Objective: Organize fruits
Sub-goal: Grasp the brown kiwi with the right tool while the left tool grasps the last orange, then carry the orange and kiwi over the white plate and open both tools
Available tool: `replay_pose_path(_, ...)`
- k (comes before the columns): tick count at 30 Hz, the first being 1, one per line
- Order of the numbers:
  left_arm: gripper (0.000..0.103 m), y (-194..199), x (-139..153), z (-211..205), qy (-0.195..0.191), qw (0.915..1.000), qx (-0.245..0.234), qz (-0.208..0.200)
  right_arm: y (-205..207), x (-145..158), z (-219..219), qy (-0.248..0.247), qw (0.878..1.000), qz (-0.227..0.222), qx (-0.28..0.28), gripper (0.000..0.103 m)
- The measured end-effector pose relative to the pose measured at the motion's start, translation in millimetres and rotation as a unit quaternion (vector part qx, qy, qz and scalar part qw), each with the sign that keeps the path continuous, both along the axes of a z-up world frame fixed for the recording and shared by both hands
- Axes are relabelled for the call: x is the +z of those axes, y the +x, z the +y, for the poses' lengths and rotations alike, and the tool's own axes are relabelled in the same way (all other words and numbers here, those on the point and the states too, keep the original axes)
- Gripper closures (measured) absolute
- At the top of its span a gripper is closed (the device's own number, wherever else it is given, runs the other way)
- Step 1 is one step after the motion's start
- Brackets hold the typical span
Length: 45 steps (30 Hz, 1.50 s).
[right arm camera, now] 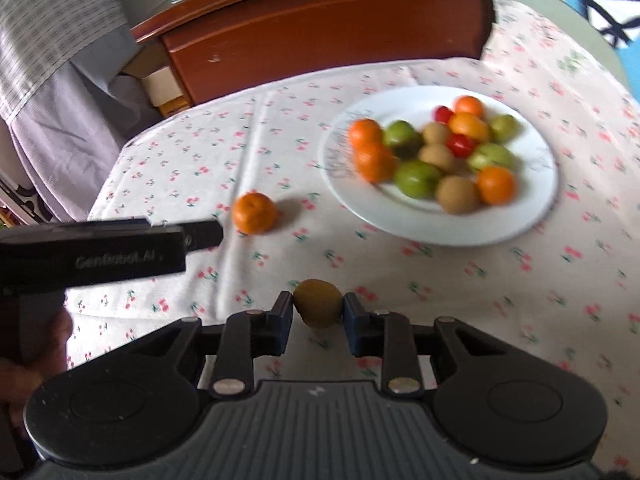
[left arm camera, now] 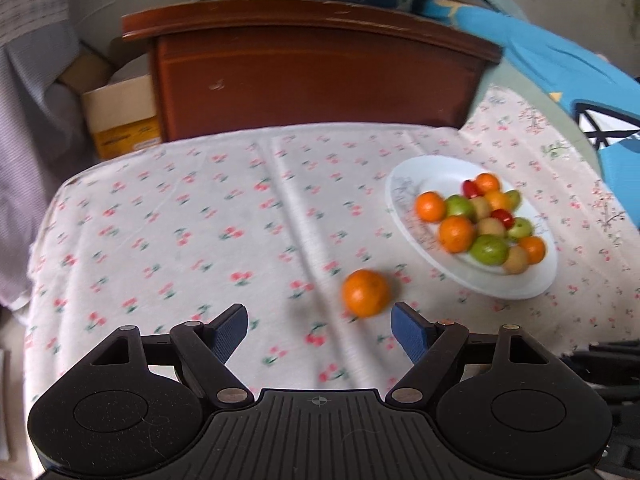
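A white plate on the cherry-print tablecloth holds several oranges, green fruits, kiwis and small red fruits; it also shows in the right wrist view. A loose orange lies on the cloth left of the plate, also seen from the right wrist. My left gripper is open and empty, just short of that orange. My right gripper is shut on a brown kiwi, held above the cloth in front of the plate. The left gripper's body shows at the left of the right wrist view.
A dark wooden cabinet stands behind the table. Cardboard boxes sit to its left. Blue fabric lies at the right. The table's left edge drops off near grey cloth.
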<state>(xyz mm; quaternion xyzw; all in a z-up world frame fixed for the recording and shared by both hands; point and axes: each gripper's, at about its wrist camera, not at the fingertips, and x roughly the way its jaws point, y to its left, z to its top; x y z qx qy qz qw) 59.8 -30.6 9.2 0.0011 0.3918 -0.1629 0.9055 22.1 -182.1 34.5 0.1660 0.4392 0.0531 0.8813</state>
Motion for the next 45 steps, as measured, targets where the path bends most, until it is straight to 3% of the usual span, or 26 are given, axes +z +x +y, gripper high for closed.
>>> replay_pose_path(7, 0.026, 8, -13, -16, 0.004, 0.9999, -0.010, -0.010, -18, 3, -24, 0.020, 0.999, 0.011, -0.029, 0.076)
replay_pose_path(19, 0.031, 14, -23, -38, 0.010, 0.9994, -0.030, -0.017, -15, -3, -37, 0.041, 0.997, 0.028, -0.061, 0.076)
replay_pose_path(34, 0.074, 15, -24, -45, 0.023, 0.9988, -0.039, -0.019, -13, -4, -36, 0.038, 0.996, 0.027, -0.070, 0.076)
replay_pose_path(45, 0.074, 8, -11, -37, 0.000, 0.9994, -0.031, -0.016, -6, -9, -40, 0.050, 0.996, 0.020, -0.070, 0.076)
